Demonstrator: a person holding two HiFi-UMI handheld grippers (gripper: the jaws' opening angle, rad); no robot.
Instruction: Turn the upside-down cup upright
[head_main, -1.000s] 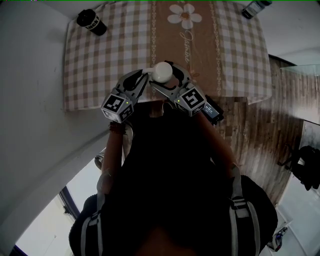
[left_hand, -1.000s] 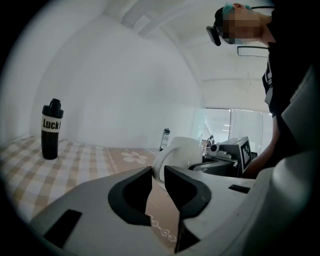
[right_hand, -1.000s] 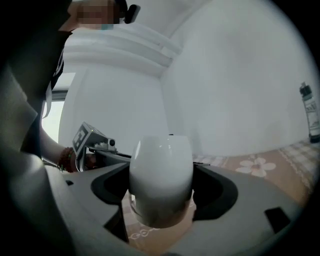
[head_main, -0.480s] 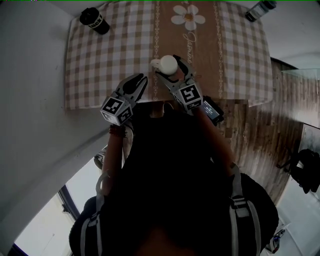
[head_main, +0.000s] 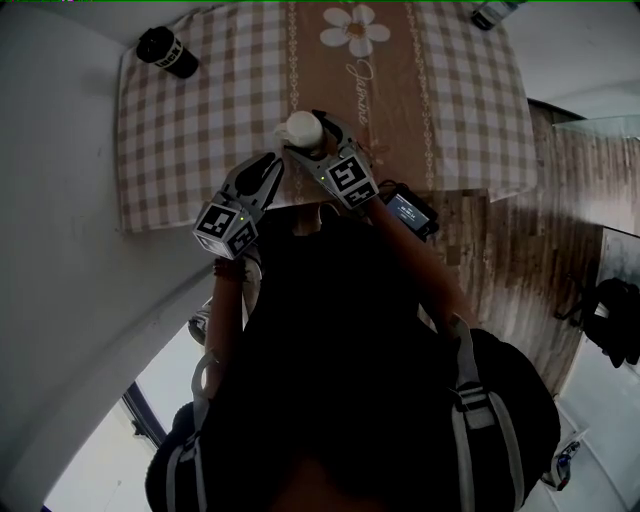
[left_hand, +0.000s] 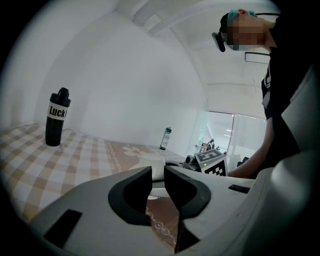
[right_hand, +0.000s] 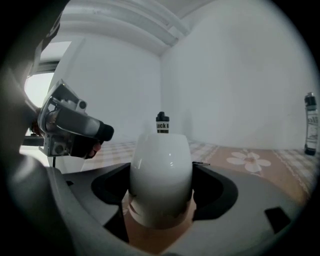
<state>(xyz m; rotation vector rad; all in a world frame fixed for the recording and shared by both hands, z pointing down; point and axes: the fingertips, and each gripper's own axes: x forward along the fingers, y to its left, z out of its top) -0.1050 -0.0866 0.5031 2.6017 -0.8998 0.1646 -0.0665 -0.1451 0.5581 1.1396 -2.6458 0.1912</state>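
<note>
A white cup (head_main: 302, 126) sits base-up, rim-down between the jaws of my right gripper (head_main: 303, 133), which is shut on its sides. In the right gripper view the cup (right_hand: 161, 170) fills the middle, with both pads of the right gripper (right_hand: 161, 189) pressed against it just over the brown runner. Whether its rim touches the cloth I cannot tell. My left gripper (head_main: 270, 164) hangs just left of it near the table's front edge. The jaws of the left gripper (left_hand: 158, 181) stand a narrow gap apart with nothing in them. The cup (left_hand: 159, 173) shows through that gap.
The table (head_main: 200, 110) wears a checked cloth with a brown runner and a daisy (head_main: 356, 28). A black bottle (head_main: 166, 52) stands at the far left corner, a smaller bottle (head_main: 492, 12) at the far right. Wooden floor lies to the right.
My right gripper has carried the cup away from the left gripper's fingertips and lowered it toward the runner. The left gripper has hardly moved.
</note>
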